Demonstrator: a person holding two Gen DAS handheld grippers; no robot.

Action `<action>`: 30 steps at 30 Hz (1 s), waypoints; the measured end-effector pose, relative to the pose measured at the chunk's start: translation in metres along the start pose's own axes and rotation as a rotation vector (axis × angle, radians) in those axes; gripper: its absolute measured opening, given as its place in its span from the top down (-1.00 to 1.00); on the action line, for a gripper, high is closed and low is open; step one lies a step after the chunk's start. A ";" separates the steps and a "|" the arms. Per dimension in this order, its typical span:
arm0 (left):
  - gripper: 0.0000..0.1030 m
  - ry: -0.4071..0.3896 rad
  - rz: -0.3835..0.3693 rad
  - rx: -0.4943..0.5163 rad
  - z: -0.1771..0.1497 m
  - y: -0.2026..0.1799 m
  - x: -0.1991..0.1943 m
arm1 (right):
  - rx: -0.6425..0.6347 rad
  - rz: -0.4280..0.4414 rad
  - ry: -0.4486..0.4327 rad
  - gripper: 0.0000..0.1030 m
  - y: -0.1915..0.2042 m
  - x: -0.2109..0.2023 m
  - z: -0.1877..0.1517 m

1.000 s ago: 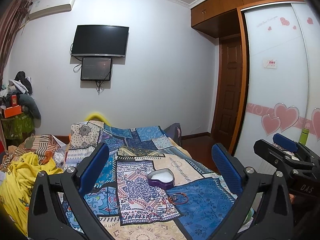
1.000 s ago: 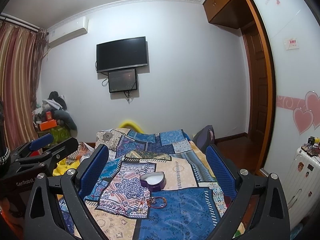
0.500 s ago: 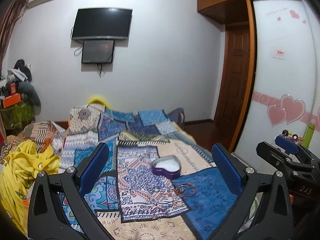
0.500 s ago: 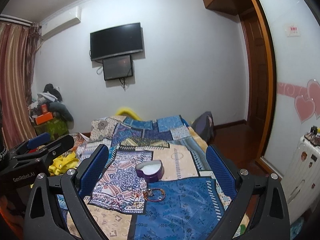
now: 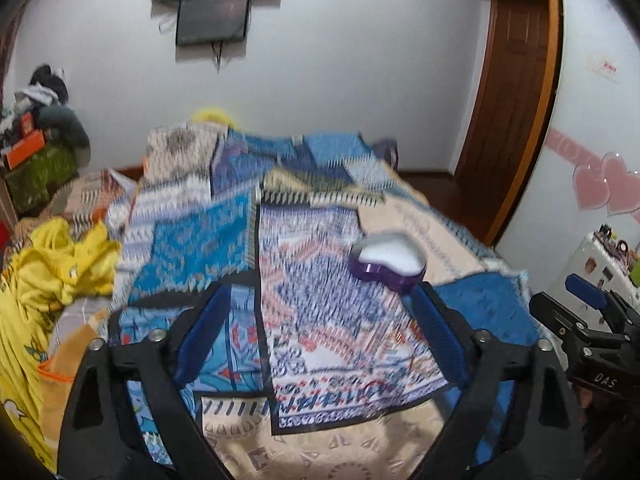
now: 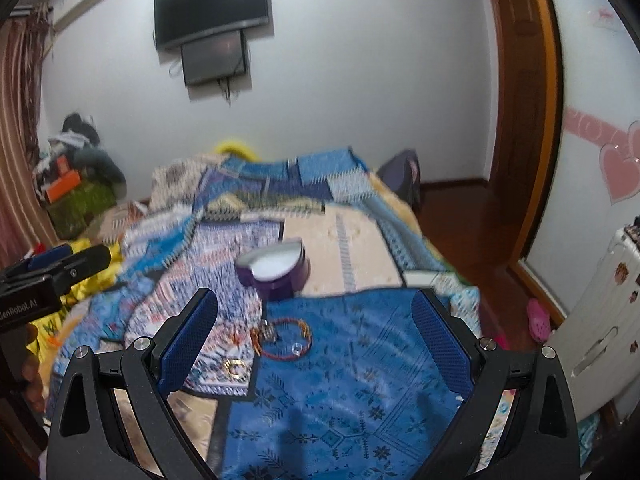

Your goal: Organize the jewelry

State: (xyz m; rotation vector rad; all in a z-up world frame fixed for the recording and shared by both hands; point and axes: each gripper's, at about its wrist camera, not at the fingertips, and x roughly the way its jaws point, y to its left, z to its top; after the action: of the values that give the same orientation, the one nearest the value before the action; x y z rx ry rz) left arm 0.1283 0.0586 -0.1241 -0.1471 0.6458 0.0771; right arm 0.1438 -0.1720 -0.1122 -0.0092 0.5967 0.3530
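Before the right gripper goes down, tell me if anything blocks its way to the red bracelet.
Nothing visible does. The red bracelet lies flat on the bedspread, in the open gap ahead of the right gripper; the purple heart box sits beyond it.

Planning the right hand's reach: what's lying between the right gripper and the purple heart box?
In the right wrist view, a red bracelet lies on the bedspread between right gripper and heart box.

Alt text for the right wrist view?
Open right hand-held gripper hovers over a patchwork bedspread, framing a red bracelet and gold rings. An open purple heart box sits beyond.
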 end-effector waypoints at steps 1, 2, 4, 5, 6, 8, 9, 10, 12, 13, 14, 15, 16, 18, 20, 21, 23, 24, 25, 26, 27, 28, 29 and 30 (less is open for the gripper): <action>-0.68 0.034 -0.004 -0.005 -0.004 0.003 0.008 | -0.004 0.002 0.021 -0.88 0.000 0.005 -0.003; -0.60 0.058 -0.008 -0.008 -0.007 0.005 0.013 | -0.010 0.008 0.042 -0.85 0.001 0.010 -0.006; -0.44 0.105 -0.013 -0.014 -0.013 0.007 0.023 | -0.019 0.031 0.068 -0.77 0.003 0.018 -0.012; -0.35 0.130 -0.019 -0.015 -0.016 0.008 0.027 | -0.027 0.051 0.088 -0.69 0.005 0.022 -0.015; -0.25 0.156 -0.030 -0.017 -0.019 0.009 0.032 | -0.038 0.069 0.109 -0.65 0.007 0.025 -0.018; -0.06 0.204 -0.066 -0.019 -0.025 0.010 0.039 | -0.060 0.099 0.142 -0.43 0.012 0.034 -0.023; 0.01 0.225 -0.082 -0.015 -0.028 0.010 0.040 | -0.074 0.115 0.161 -0.37 0.014 0.038 -0.025; 0.04 0.237 -0.093 -0.009 -0.030 0.009 0.041 | -0.087 0.131 0.180 -0.28 0.018 0.044 -0.028; 0.06 0.252 -0.112 0.010 -0.034 0.006 0.040 | -0.103 0.161 0.211 -0.17 0.023 0.053 -0.033; 0.06 0.262 -0.121 0.018 -0.037 0.003 0.039 | -0.109 0.174 0.229 -0.08 0.025 0.056 -0.036; 0.06 0.270 -0.130 0.025 -0.039 0.001 0.038 | -0.114 0.189 0.246 0.01 0.026 0.058 -0.038; 0.06 0.277 -0.143 0.030 -0.041 -0.001 0.037 | -0.116 0.204 0.263 0.04 0.027 0.061 -0.041; 0.06 0.285 -0.155 0.035 -0.043 -0.003 0.036 | -0.117 0.210 0.272 0.09 0.028 0.063 -0.041; 0.06 0.294 -0.165 0.038 -0.048 -0.006 0.033 | -0.118 0.223 0.285 0.14 0.029 0.066 -0.043; 0.07 0.302 -0.173 0.041 -0.051 -0.008 0.032 | -0.118 0.233 0.294 0.21 0.029 0.068 -0.044; 0.09 0.306 -0.177 0.040 -0.053 -0.009 0.032 | -0.120 0.237 0.299 0.23 0.030 0.069 -0.045; 0.21 0.312 -0.186 0.041 -0.057 -0.011 0.031 | -0.129 0.240 0.302 0.24 0.032 0.071 -0.046; 0.27 0.317 -0.191 0.039 -0.058 -0.011 0.031 | -0.134 0.239 0.303 0.24 0.033 0.071 -0.046; 0.30 0.323 -0.199 0.038 -0.060 -0.012 0.031 | -0.139 0.238 0.306 0.24 0.034 0.073 -0.046; 0.37 0.328 -0.207 0.036 -0.061 -0.012 0.032 | -0.141 0.239 0.309 0.24 0.035 0.074 -0.047; 0.41 0.334 -0.216 0.036 -0.062 -0.013 0.033 | -0.142 0.240 0.311 0.24 0.036 0.074 -0.047; 0.42 0.340 -0.222 0.038 -0.063 -0.013 0.034 | -0.145 0.241 0.311 0.24 0.037 0.076 -0.047; 0.42 0.344 -0.225 0.039 -0.065 -0.014 0.035 | -0.149 0.242 0.311 0.24 0.038 0.077 -0.047; 0.43 0.348 -0.225 0.042 -0.066 -0.015 0.036 | -0.153 0.243 0.312 0.24 0.039 0.078 -0.047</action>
State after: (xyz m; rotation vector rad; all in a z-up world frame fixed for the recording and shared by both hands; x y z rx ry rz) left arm 0.1199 0.0345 -0.1963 -0.1937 0.9724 -0.1833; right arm 0.1648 -0.1155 -0.1905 -0.1419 0.8810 0.6395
